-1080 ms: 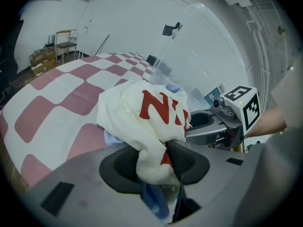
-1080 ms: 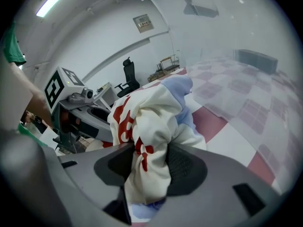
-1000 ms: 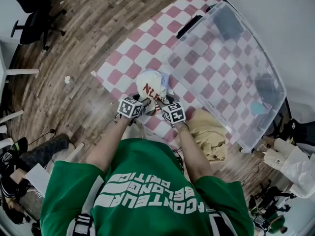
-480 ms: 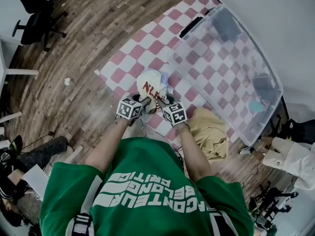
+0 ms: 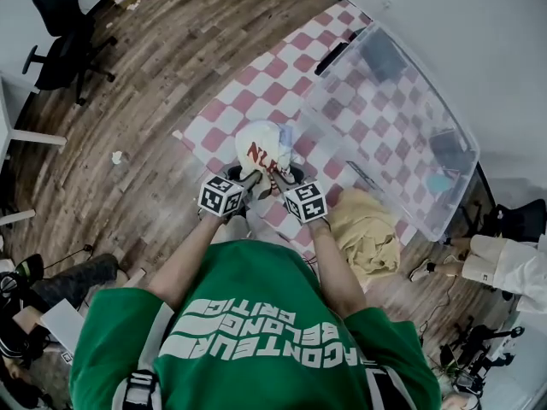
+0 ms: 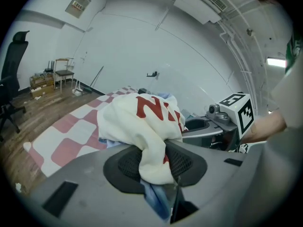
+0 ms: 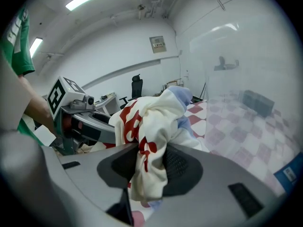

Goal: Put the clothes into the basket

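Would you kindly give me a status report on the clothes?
Left gripper, right gripper shut on white garment, jaws just closing. Garment not yet in clear basket. Yellow cloth beside basket; nothing blocking.

Soft cream cloth garment (image 5: pixel 261 143), clear glossy plastic basket (image 5: pixel 385 101), matt wooden plank floor (image 5: pixel 128 84), smooth checked mat (image 5: pixel 248 101)
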`<state>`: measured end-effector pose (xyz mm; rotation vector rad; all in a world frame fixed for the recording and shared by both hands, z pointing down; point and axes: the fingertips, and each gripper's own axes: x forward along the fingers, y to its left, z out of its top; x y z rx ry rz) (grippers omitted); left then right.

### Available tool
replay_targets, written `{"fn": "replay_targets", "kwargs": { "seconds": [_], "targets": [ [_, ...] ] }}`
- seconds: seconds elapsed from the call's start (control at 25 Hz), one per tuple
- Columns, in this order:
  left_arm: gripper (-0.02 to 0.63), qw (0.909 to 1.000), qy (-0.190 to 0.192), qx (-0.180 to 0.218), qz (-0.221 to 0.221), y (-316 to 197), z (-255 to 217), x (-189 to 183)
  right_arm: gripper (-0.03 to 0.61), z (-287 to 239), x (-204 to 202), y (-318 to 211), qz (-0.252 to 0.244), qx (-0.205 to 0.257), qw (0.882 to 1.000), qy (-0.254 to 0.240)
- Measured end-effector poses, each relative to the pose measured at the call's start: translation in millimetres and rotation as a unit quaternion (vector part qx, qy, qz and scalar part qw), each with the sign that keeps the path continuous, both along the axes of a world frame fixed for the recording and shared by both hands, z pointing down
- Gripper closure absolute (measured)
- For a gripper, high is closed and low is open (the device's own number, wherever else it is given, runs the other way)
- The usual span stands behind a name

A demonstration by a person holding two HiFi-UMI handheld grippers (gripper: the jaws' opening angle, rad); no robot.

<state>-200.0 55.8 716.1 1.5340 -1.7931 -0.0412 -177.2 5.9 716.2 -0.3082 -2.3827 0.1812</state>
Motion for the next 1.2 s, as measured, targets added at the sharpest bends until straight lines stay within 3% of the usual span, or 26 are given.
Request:
{"fn": "replay_targets", "kwargs": {
  "seconds": [0.24, 0.6, 0.84, 1.2],
  "targets": [
    [0.497, 0.9978, -0.052, 0.042, 0.001, 9.3, -50.8, -17.6, 0.44, -49.7, -19.3, 9.2, 0.007, 0.019, 0.998, -0.051],
    [0.499, 0.9873, -0.12, 0.102, -0.015, 19.7, -130.4, -40.4, 0.44, -129.4, -43.0, 19.9, 0.022, 0.041, 0.99, -0.134],
    [0.5, 0.9742, -0.169, 0.147, -0.027, 26.8, -190.5, -56.1, 0.44, -189.1, -60.5, 26.5, 0.024, 0.053, 0.98, -0.188],
    [0.502, 0.9454, -0.246, 0.211, -0.038, 40.6, -283.6, -76.5, 0.44, -283.6, -83.4, 39.6, 0.017, 0.1, 0.96, -0.262]
  ]
}}
